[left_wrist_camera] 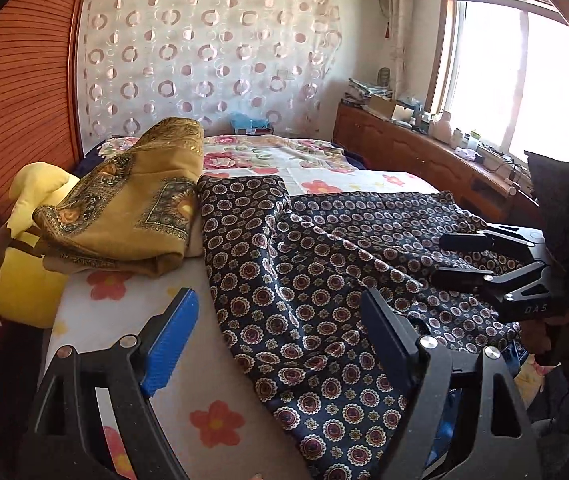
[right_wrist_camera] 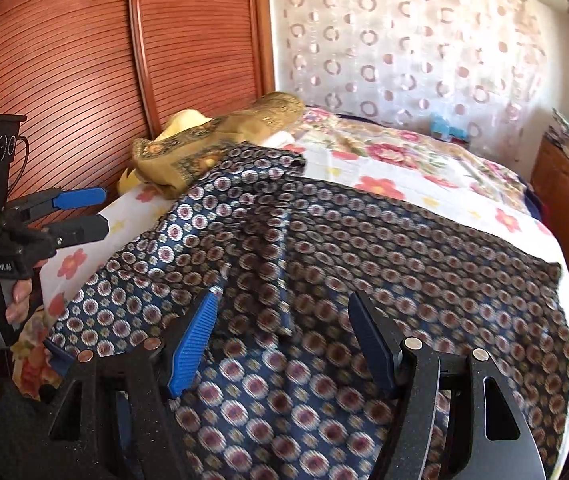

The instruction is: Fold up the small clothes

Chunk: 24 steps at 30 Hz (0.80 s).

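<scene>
- The patterned garment (left_wrist_camera: pixel 324 280) lies spread across the near part of the bed (left_wrist_camera: pixel 324 168), dark blue with ringed medallions; one narrow part reaches up beside the folded yellow blanket (left_wrist_camera: pixel 124 216).
- Part of it already looks doubled over along the middle, where a straight raised edge runs, but most of the cloth is still loose and wrinkled, so you seem early in the fold.
- Your left gripper (left_wrist_camera: pixel 280 344) hovers above the garment's left edge, fingers wide, nothing between them.
- Your right gripper (right_wrist_camera: pixel 284 340) hangs over the middle of the cloth, fingers also apart and empty.
- Left to do, as I judge it: pinch an edge, carry it across, flatten, fold again.
</scene>
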{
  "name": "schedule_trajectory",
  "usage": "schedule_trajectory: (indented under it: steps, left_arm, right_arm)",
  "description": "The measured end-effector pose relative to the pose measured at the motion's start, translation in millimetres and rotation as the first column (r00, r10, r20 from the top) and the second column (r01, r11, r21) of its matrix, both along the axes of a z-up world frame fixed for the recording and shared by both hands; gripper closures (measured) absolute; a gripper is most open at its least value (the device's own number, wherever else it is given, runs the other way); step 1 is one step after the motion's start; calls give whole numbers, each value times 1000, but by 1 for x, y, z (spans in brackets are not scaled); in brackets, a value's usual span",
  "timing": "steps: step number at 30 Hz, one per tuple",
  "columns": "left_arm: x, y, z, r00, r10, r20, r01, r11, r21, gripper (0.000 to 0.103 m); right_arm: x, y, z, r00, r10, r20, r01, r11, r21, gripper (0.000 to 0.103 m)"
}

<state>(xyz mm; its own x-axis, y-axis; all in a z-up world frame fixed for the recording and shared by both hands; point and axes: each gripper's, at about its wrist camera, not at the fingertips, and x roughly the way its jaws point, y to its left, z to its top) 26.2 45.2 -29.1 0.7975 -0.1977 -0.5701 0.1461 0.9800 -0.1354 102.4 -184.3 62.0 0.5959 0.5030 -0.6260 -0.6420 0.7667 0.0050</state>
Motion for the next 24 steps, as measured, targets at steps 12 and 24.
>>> schedule_trajectory:
  steps: [12, 24]
  left_arm:
    - [-5, 12, -6, 1000, 28, -8, -28, 1000, -6, 20]
    - [-6, 16, -9, 999, 37, -10, -37, 999, 0, 20]
  right_arm:
    - [38, 43, -18, 993, 61, -99, -66, 996, -53, 33]
    - [62, 64, -41, 992, 34, -122, -48, 993, -112, 33]
